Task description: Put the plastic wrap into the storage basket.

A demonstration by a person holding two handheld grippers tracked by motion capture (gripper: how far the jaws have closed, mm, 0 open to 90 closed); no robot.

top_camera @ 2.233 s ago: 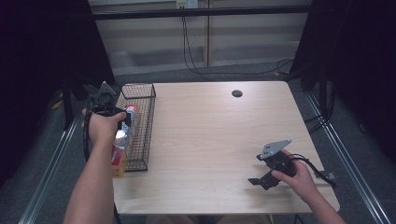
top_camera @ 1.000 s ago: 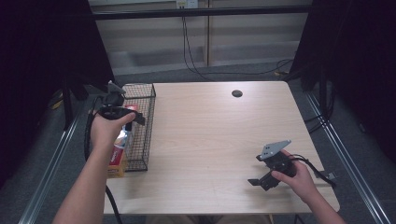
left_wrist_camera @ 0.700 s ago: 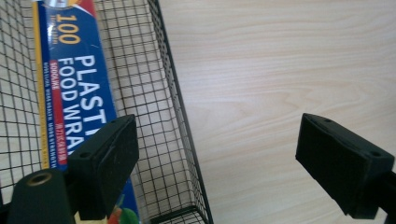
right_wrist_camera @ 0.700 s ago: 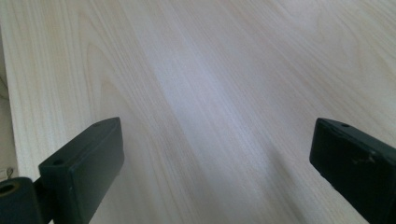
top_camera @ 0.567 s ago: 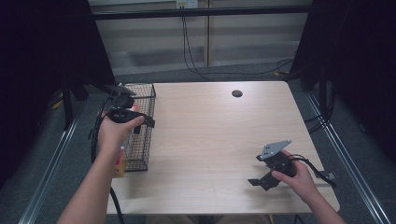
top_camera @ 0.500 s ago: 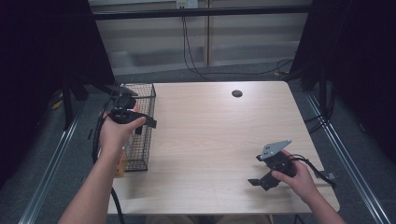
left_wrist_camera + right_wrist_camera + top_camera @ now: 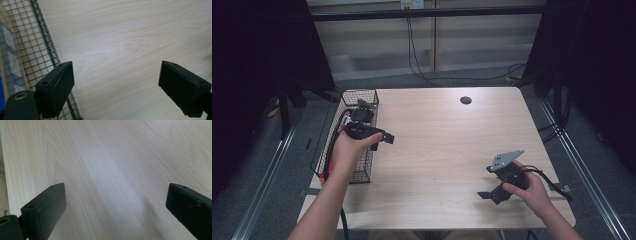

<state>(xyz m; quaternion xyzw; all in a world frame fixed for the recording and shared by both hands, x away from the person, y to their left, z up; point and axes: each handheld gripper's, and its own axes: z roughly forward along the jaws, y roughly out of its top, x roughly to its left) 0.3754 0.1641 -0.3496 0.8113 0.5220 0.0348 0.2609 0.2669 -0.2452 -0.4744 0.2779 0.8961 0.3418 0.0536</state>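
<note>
High view: your left gripper [image 7: 379, 137] sits over the wire basket [image 7: 362, 172] at the desk's [image 7: 447, 145] left edge; your right gripper [image 7: 492, 192] near its front-right corner. Left gripper view: jaws spread, empty, basket mesh alongside. Right gripper view: jaws spread, empty.

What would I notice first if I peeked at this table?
Probably the black wire basket at the table's left edge, with the left gripper held open beside its inner wall. Next, the right gripper, also open, near the front right corner, and a small dark round spot near the far edge.
</note>
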